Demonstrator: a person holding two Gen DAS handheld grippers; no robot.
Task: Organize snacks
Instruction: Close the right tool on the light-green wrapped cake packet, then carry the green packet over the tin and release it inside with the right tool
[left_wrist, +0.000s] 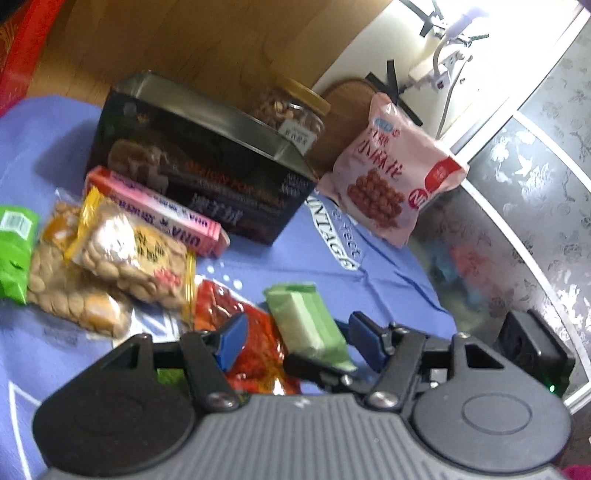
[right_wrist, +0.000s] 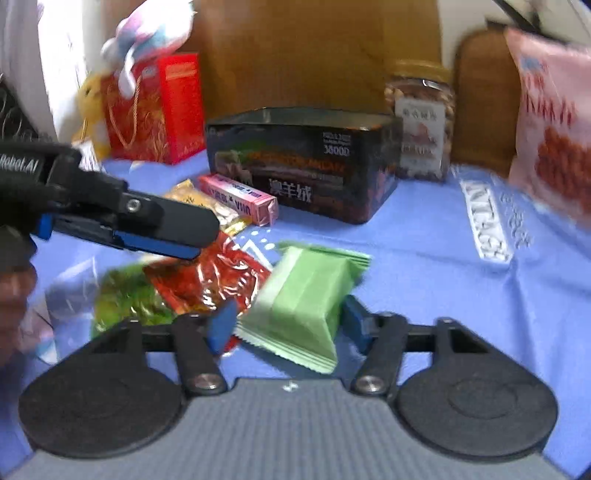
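Observation:
A pale green snack packet (right_wrist: 306, 299) lies on the blue cloth between the fingers of my right gripper (right_wrist: 286, 325), which is open around it. It also shows in the left wrist view (left_wrist: 308, 325). My left gripper (left_wrist: 295, 341) is open above a red foil packet (left_wrist: 255, 339) and the green packet, holding nothing. In the right wrist view the left gripper's fingers (right_wrist: 162, 225) reach in from the left over the red packet (right_wrist: 210, 277). An open black tin box (right_wrist: 303, 166) stands behind.
A pink gum box (left_wrist: 155, 210), yellow biscuit bags (left_wrist: 122, 251) and a green bag (left_wrist: 14, 251) lie left. A pink bag (left_wrist: 391, 173) and a nut jar (right_wrist: 421, 122) stand by the tin. A red gift bag (right_wrist: 155, 107) stands far left.

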